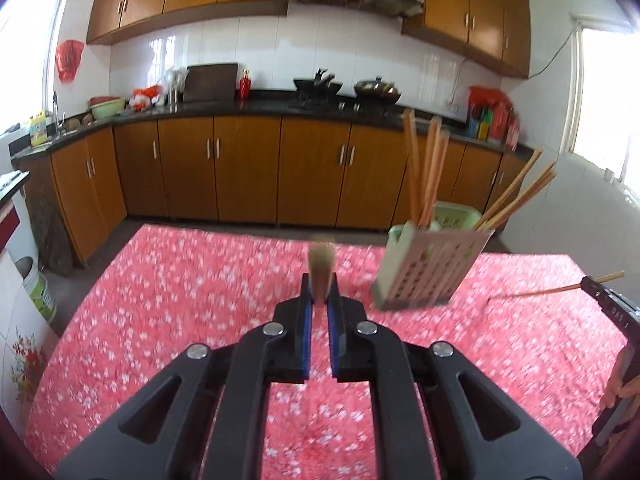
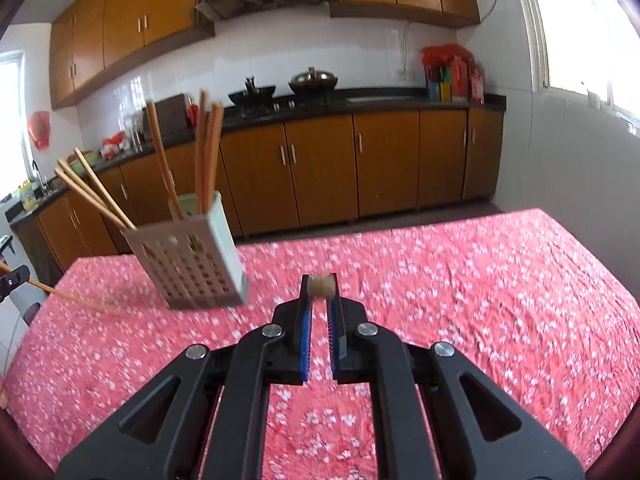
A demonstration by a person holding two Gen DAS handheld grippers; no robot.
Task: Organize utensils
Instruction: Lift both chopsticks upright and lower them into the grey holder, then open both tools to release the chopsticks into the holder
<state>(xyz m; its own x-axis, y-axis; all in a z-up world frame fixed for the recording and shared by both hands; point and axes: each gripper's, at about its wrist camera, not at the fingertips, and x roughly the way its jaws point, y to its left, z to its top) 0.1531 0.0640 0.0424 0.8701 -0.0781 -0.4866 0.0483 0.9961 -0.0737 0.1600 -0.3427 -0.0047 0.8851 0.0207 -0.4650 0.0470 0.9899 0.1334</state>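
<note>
Tablecloth (image 1: 160, 300): red-pink ground, small white blossom print. Utensil holder (image 1: 430, 270): pale green body, pinkish-beige perforated front, grid of dark slots. Chopsticks (image 1: 424, 172): orange-tan wood. Left gripper (image 1: 320, 300) and right gripper (image 2: 319, 300): black bodies, blue finger pads (image 1: 306, 320), silver pivot bolts. Chopstick ends clamped in each: light tan. Cabinets (image 1: 248, 168): amber-brown, silver handles. Countertop (image 1: 240, 106): black. Wall tiles (image 2: 360, 52): glossy white. Hanging bag (image 1: 69, 60): red.

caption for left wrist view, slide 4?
Left gripper clamps a chopstick end-on beside the chopstick holder on the floral tablecloth.
</note>
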